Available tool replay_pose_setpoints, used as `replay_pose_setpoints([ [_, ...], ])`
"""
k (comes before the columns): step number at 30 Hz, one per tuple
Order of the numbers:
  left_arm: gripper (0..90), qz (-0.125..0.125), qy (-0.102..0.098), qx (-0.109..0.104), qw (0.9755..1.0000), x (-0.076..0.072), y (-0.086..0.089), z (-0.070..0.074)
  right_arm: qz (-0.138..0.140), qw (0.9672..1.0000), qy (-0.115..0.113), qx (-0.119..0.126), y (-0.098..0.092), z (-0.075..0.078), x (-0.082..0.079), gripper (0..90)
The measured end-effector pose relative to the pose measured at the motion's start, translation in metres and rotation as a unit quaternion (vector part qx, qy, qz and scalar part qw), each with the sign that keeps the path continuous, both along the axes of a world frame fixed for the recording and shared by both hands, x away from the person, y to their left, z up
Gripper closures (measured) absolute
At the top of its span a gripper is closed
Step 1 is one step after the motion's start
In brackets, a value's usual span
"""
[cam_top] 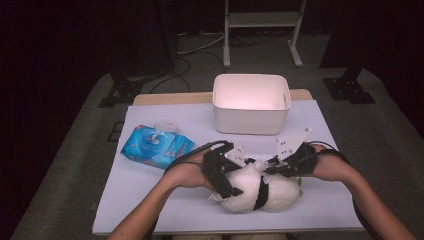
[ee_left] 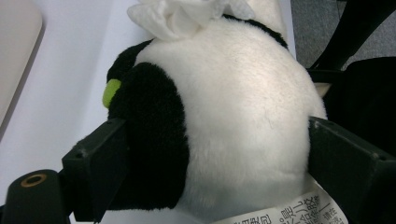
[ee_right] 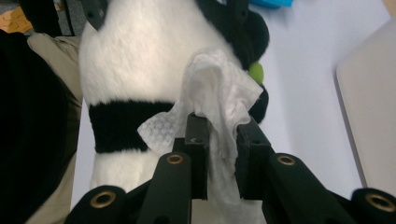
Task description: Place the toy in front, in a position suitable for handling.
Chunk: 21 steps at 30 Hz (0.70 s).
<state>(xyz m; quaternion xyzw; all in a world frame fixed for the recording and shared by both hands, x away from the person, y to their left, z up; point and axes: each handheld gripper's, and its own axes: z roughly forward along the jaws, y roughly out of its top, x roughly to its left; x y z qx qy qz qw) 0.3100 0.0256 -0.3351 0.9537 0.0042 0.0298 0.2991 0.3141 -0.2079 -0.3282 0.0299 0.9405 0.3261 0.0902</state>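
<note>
A black-and-white plush panda (cam_top: 260, 192) lies on its side near the table's front edge. My left gripper (cam_top: 234, 175) comes in from the left, and its wide-set jaws clamp the toy's body (ee_left: 243, 107) from both sides. A printed label (ee_left: 289, 212) sticks out under the toy. My right gripper (cam_top: 267, 167) reaches in from the right and is shut on a crumpled white wipe (ee_right: 219, 88), which rests on the panda's fur (ee_right: 135, 51) close to its green-tipped black part. In the left gripper view the wipe (ee_left: 182, 14) shows at the toy's far end.
A white plastic bin (cam_top: 251, 122) stands at the back middle of the white table cover (cam_top: 150, 200). A blue pack of wet wipes (cam_top: 157, 146) with its lid flipped up lies at the left. Stand legs and cables sit on the floor behind.
</note>
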Motion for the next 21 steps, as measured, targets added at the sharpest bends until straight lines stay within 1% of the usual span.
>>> replay_pose_setpoints([
  [1,10.9,0.0,0.0,-0.001,1.0,0.0,0.0,0.0,-0.003,1.0,0.003,0.0,-0.002,-0.001,0.0,76.8],
  [6,10.9,-0.001,0.0,-0.003,1.0,0.0,0.0,0.0,-0.014,0.9999,0.002,0.0,-0.014,-0.001,-0.001,76.8],
  [11,10.9,-0.001,0.001,-0.004,1.0,0.002,0.001,0.0,-0.032,0.9995,0.004,-0.005,-0.029,0.0,-0.002,76.9],
  [17,10.9,-0.001,0.003,-0.006,1.0,0.002,0.0,0.0,-0.055,0.9984,0.016,-0.006,-0.048,-0.004,-0.002,76.9],
  [19,10.9,-0.003,0.001,-0.003,1.0,0.002,-0.001,0.0,-0.057,0.9982,0.019,-0.004,-0.05,-0.004,-0.002,76.8],
  [21,10.8,-0.002,0.0,-0.003,1.0,0.002,-0.002,0.0,-0.055,0.9984,0.012,-0.01,-0.046,-0.003,-0.003,76.6],
])
